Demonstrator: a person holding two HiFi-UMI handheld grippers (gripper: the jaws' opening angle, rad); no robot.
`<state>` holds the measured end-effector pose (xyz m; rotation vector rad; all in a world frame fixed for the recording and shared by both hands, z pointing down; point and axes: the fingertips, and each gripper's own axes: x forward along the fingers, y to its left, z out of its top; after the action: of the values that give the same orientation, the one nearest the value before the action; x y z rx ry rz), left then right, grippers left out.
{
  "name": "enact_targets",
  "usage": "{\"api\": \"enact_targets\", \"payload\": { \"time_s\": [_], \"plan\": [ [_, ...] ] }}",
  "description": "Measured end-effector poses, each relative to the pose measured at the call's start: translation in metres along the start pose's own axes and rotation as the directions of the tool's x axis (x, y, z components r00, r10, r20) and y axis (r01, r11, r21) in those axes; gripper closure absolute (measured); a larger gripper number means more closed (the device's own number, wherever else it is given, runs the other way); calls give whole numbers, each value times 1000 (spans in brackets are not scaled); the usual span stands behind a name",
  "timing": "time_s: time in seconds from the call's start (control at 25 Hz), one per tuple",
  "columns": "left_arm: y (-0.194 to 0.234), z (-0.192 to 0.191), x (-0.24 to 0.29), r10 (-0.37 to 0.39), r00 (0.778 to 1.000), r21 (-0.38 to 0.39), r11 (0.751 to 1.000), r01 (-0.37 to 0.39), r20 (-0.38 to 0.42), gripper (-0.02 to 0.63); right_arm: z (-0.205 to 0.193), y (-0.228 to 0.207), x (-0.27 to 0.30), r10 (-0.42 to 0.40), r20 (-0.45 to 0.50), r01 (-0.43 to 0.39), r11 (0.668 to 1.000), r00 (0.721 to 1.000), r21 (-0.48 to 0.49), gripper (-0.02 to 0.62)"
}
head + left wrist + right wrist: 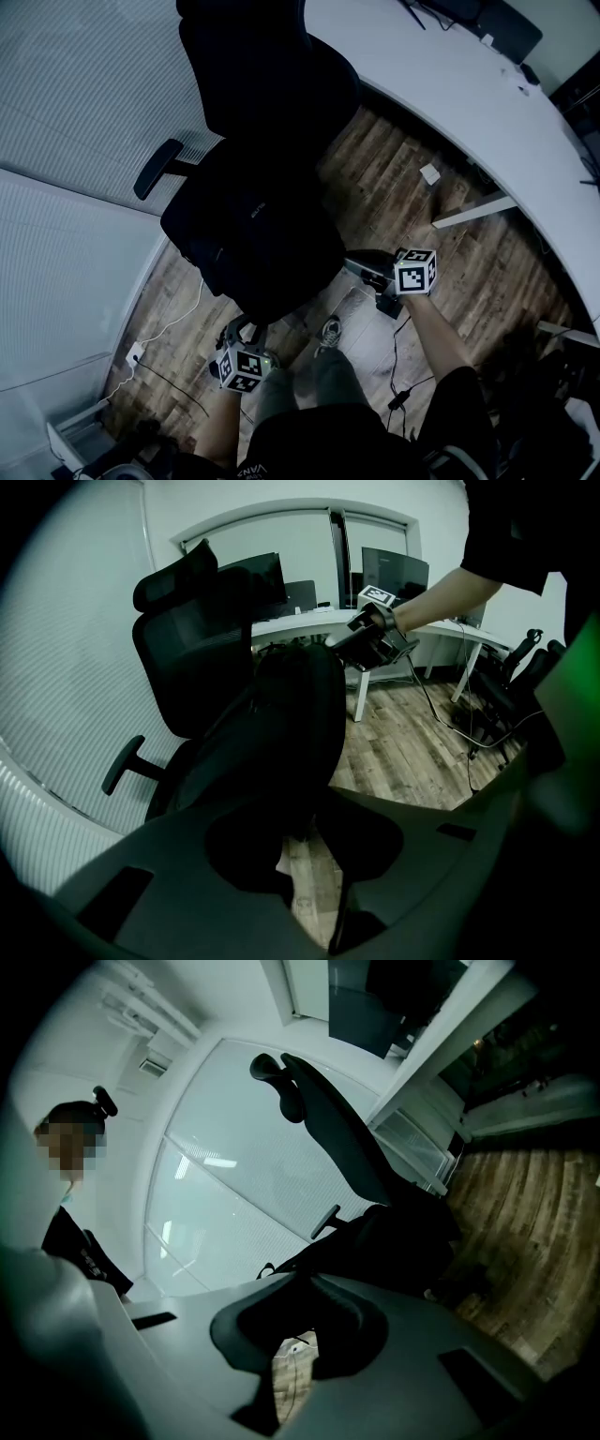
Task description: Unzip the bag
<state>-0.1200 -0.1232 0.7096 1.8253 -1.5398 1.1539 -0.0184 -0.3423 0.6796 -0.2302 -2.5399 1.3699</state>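
Presently, unzipping appears underway: left gripper (239,330) clamps the bag (262,234) at 6 o'clock; right gripper (351,265), clenched at 4 o'clock, should draw the zipper steadily.

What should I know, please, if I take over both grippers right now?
Left gripper: low at the bag's near side, dark fabric between its jaws; grip unconfirmed.
Right gripper: shut, at the bag's top; whether it pinches the zip pull does not show.
Bag: stands on the chair.
Done: both grippers at the bag; no open zip shows.
Left: pull the zip open, probably with the right gripper while the left steadies the bag.
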Motion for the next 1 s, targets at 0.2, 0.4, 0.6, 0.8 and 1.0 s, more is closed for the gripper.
{"api": "enact_targets", "payload": {
  "time_s": [0.2, 0.4, 0.6, 0.8, 1.0],
  "plan": [
    [-2, -3, -2, -32, 999, 9, 999, 32, 9, 480, -6, 9, -2, -81, 10, 82, 995, 997, -57, 546],
    [-7, -5, -6, -71, 997, 14, 997, 70, 29, 437, -25, 25, -4, -196, 11, 196, 974, 980, -112, 436],
    [-13, -11, -18, -131, 989, 26, 991, 129, 72, 385, -43, 55, 0, -272, 71, 280, 950, 960, -136, 432],
    [-12, -9, -44, -163, 980, 48, 986, 158, 118, 377, -54, 96, -1, -329, 163, 353, 924, 930, -145, 430],
    [-7, -6, -75, -162, 969, 66, 986, 153, 185, 377, -62, 142, 1, -379, 266, 432, 883, 886, -183, 431]
  ]
}}
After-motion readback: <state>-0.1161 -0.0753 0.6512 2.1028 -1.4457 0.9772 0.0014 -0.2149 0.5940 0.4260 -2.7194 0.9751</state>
